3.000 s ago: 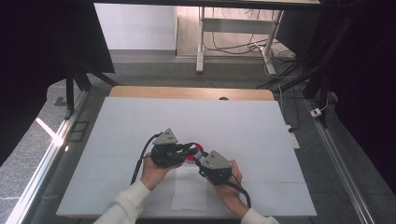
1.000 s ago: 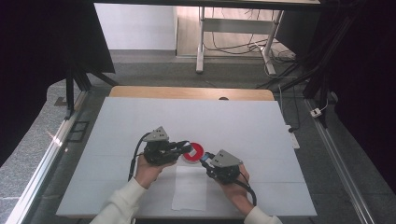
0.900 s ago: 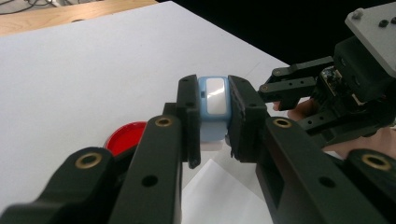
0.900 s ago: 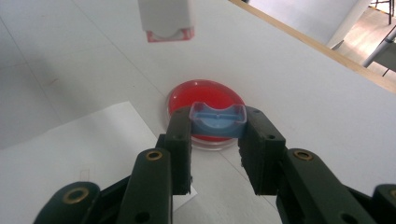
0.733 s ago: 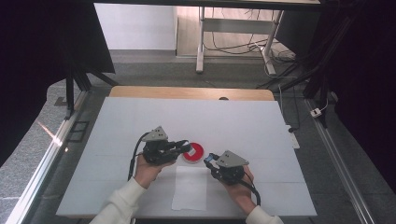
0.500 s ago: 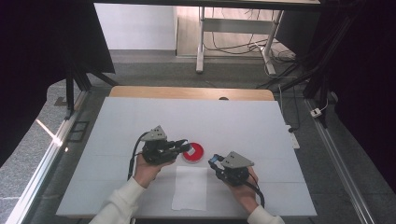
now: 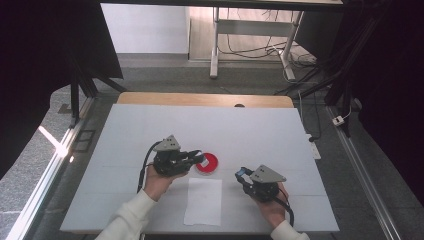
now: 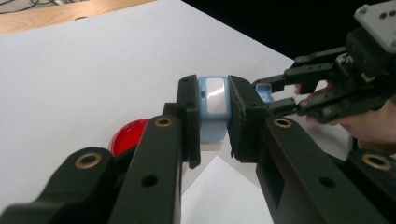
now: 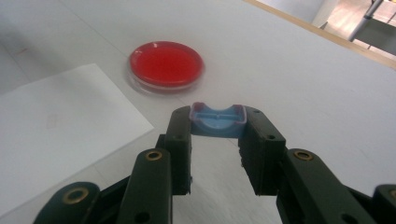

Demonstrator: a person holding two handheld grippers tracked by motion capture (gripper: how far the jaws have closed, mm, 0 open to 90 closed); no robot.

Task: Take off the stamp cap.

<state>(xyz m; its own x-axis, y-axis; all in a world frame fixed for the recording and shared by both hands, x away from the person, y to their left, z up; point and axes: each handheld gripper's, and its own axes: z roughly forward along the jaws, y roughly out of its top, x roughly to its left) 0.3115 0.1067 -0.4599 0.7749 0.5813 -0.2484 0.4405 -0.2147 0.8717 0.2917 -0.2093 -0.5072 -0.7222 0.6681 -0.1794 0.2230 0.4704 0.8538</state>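
The left gripper [image 8: 214, 140] pinches a light blue stamp [image 8: 213, 107] between its pads, gripping the body by its two flat sides so that one end points outward with its pale face bare. In the high view that left gripper [image 7: 199, 158] hangs just above the near-left rim of a red ink pad [image 7: 207, 163], a shallow round dish that sits on the white table [image 7: 250, 125]. Held there, the stamp looks ready to be dipped, though that is a judgement from its place over the dish.

The right gripper [image 9: 218, 135] is pressed onto a small blue cap [image 9: 217, 119], a shallow curved piece clamped by its two ends. It seems to be the stamp's cover, kept off to the side so the face stays free; the view is too close to be sure of the fit. In the high view the right gripper [image 7: 243, 175] is well apart from the left one, off to the right of a white sheet [image 7: 203, 201]. From the left gripper view it also appears farther off, its cap [image 8: 264, 91] at its tips.

The sheet lies flat in front of the ink pad [image 9: 166, 63], between the two hands, probably laid close so the inked face has little way to travel to it.
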